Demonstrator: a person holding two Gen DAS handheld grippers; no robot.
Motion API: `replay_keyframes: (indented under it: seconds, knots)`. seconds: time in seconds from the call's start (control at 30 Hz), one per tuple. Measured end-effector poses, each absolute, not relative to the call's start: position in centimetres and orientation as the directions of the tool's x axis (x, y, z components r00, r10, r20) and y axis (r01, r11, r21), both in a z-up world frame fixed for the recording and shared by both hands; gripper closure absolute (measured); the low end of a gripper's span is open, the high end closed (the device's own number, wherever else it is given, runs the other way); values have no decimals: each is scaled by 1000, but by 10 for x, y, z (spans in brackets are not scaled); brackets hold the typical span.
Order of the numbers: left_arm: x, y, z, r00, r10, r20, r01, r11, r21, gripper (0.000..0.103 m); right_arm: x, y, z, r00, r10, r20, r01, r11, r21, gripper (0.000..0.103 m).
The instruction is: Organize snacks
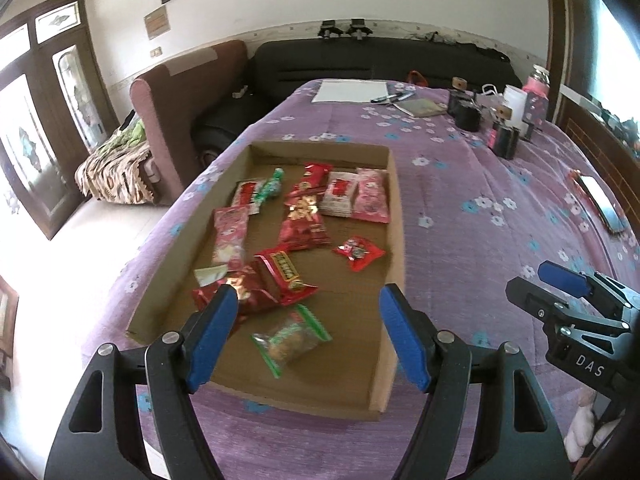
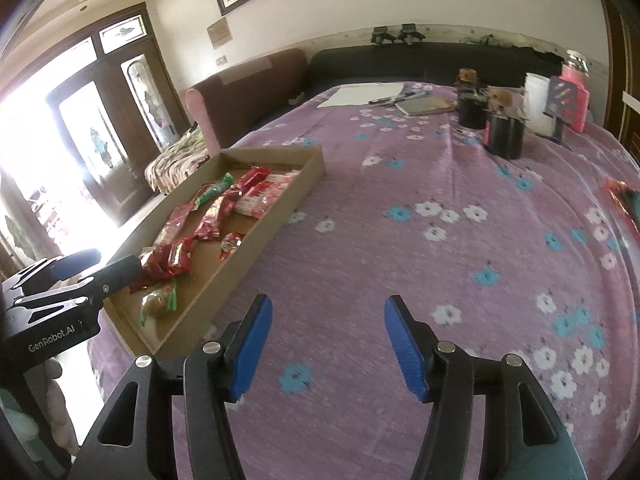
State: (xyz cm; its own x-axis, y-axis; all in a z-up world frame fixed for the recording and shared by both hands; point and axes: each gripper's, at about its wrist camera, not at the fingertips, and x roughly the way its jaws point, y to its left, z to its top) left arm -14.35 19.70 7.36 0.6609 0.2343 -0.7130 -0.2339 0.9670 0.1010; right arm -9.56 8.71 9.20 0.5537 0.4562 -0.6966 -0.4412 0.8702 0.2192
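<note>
A shallow cardboard tray [image 1: 394,216] lies on the purple flowered bedspread and holds several snack packets, mostly red and pink. A clear green-edged cookie packet [image 1: 291,339] lies nearest me, a small red candy packet [image 1: 359,253] to its right. My left gripper [image 1: 308,340] is open and empty, hovering over the tray's near end above the cookie packet. My right gripper [image 2: 328,344] is open and empty over bare bedspread to the right of the tray [image 2: 256,240]. It also shows in the left wrist view [image 1: 568,288].
Black jars [image 1: 504,140], a white container, a pink bottle, a notebook, pens and a white sheet [image 1: 352,91] stand at the far end of the bed. A phone [image 1: 604,204] lies at the right edge. A sofa and an armchair are beyond the bed.
</note>
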Motion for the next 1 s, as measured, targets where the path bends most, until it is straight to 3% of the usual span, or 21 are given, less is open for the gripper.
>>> replay_keyframes:
  seconds: [0.63, 0.73, 0.83, 1.0]
  knots:
    - [-144, 173, 80, 691, 230, -685, -219, 970, 105, 30, -108, 65, 92, 580, 433, -690, -422, 884, 201, 41]
    - [-149, 177, 83, 708, 247, -662, -246, 964, 97, 30, -111, 70, 93, 580, 435, -688, -432, 881, 193, 40]
    - [-163, 186, 94, 753, 305, -584, -318, 945, 83, 30, -116, 77, 96, 585, 436, -684, -446, 877, 177, 40]
    - [-196, 202, 117, 822, 391, -414, -423, 906, 15, 3, -126, 93, 101, 594, 437, -675, -480, 866, 138, 38]
